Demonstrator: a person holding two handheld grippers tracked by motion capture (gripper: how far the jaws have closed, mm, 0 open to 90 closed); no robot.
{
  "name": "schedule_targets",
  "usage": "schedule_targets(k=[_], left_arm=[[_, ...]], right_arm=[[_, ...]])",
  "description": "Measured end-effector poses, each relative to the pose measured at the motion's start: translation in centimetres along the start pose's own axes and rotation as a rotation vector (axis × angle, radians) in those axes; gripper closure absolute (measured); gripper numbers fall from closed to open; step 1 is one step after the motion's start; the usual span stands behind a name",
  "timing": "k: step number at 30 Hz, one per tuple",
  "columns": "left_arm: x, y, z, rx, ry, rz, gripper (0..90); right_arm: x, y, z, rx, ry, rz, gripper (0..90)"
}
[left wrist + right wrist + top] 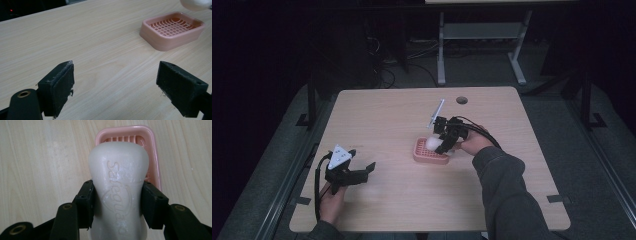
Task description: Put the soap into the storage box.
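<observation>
Wood surface (402, 200), dark room. Right hand-held gripper (117, 195) clamps white Safeguard soap bar (118, 170) just above pink soap dish (430, 152) near center. Left hand-held gripper (115, 87) at 8 o'clock, jaws wide apart, empty.

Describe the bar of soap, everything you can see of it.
The bar of soap is off-white and waxy-looking, with rounded corners and a waisted middle. The word Safeguard and a shield outline are pressed into its upper face. The right gripper clamps it at the waist, one black pad on each long side. It is held above the pink soap dish, whose slatted grid shows just beyond its far end. Whether the bar touches the dish cannot be told. In the high view it is a pale lump over the dish.
</observation>
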State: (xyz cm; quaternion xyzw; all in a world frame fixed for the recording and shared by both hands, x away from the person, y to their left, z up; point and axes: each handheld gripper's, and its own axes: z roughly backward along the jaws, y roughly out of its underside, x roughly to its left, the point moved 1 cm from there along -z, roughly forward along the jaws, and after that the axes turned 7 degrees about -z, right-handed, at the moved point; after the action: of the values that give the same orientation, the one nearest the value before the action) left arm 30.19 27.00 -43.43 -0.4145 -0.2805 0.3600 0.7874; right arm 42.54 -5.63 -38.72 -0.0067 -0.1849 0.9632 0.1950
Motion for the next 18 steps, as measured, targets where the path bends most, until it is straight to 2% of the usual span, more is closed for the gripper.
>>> schedule_targets(k=[12, 18], left_arm=[[0.0, 0.0, 0.0, 0.000, 0.001, 0.000, 14.6], [0.0, 0.0, 0.0, -0.001, 0.003, 0.001, 14.5]], right_arm=[[-0.5, -0.8, -1.8, 0.022, 0.000, -0.009, 48.9], [-0.7, -1.2, -2.3, 0.022, 0.016, -0.008, 48.9]])
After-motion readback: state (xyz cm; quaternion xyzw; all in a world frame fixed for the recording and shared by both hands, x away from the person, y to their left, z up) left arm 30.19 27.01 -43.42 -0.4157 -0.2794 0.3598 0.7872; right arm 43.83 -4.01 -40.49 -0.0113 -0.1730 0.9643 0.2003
